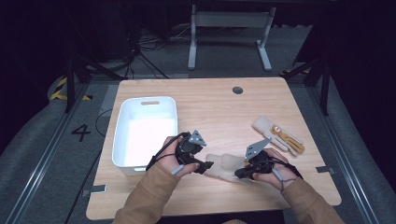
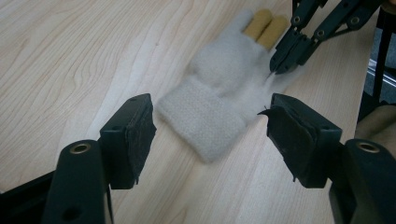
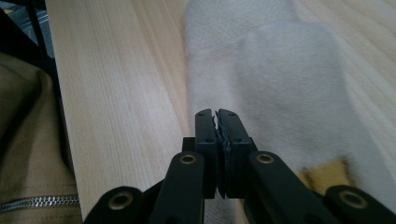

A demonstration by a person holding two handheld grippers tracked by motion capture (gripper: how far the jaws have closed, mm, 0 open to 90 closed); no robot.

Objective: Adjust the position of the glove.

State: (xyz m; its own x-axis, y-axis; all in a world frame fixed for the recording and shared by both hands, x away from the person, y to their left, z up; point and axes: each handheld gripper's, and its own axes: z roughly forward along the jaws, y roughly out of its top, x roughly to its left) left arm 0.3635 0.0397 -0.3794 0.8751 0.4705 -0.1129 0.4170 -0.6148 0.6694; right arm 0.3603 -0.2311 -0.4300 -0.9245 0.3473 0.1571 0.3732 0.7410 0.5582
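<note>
A cream knit glove (image 1: pixel 224 165) with tan fingertips (image 2: pixel 264 25) lies flat on the wooden table (image 1: pixel 210 107) near its front edge, between my two grippers. My left gripper (image 1: pixel 208 166) is open. In the left gripper view its jaws (image 2: pixel 210 135) stand on either side of the glove's cuff (image 2: pixel 205 121) without touching it. My right gripper (image 1: pixel 238 173) is shut, and its closed tips (image 2: pixel 276 65) rest at the glove's side edge. In the right gripper view the closed jaws (image 3: pixel 217 114) lie over the glove (image 3: pixel 280 70). Whether fabric is pinched I cannot tell.
A white plastic bin (image 1: pixel 122 135) stands on the table to the left of my left hand. A second glove (image 1: pixel 278 135), cream with tan fingers, lies at the right. A round cable hole (image 1: pixel 237 90) sits near the far edge. A tan jacket sleeve (image 3: pixel 28 140) is near the table's front edge.
</note>
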